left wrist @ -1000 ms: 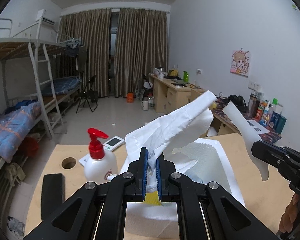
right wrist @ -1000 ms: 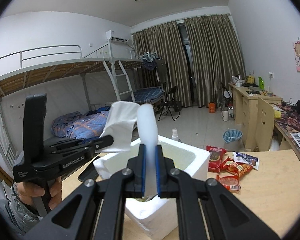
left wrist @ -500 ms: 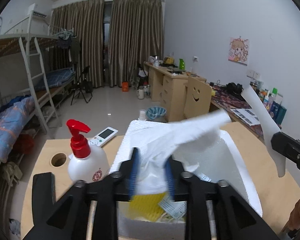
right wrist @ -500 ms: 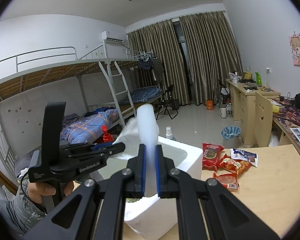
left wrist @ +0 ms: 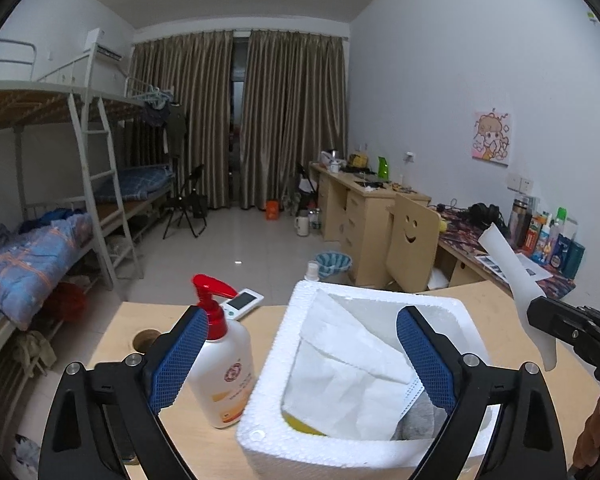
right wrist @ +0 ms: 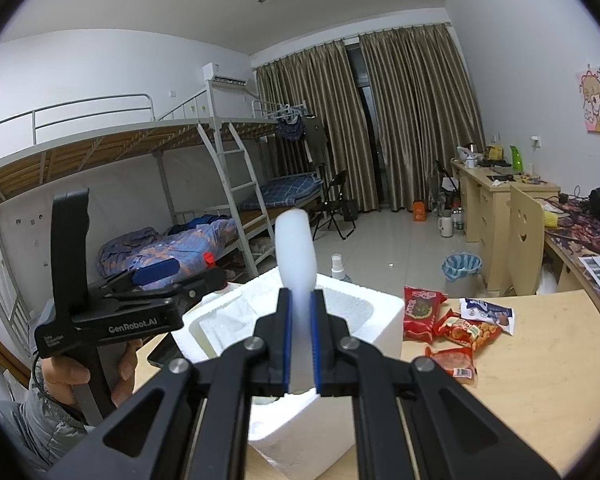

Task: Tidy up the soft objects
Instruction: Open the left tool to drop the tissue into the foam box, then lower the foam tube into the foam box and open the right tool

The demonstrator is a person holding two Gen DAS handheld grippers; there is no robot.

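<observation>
Dropped since a second ago: one white tissue [left wrist: 352, 376], now inside foam box [left wrist: 384, 300] beneath opening, empty left gripper [left wrist: 300, 364]. Clamped in right gripper [right wrist: 300, 340]: one white strip [right wrist: 296, 256]. Alongside: three snack packets [right wrist: 456, 328].

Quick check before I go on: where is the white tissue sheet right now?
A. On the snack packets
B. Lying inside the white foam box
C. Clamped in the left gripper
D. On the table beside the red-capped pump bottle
B: the white tissue sheet lies inside the white foam box, and the left gripper is opening with its fingers clear of it.
</observation>
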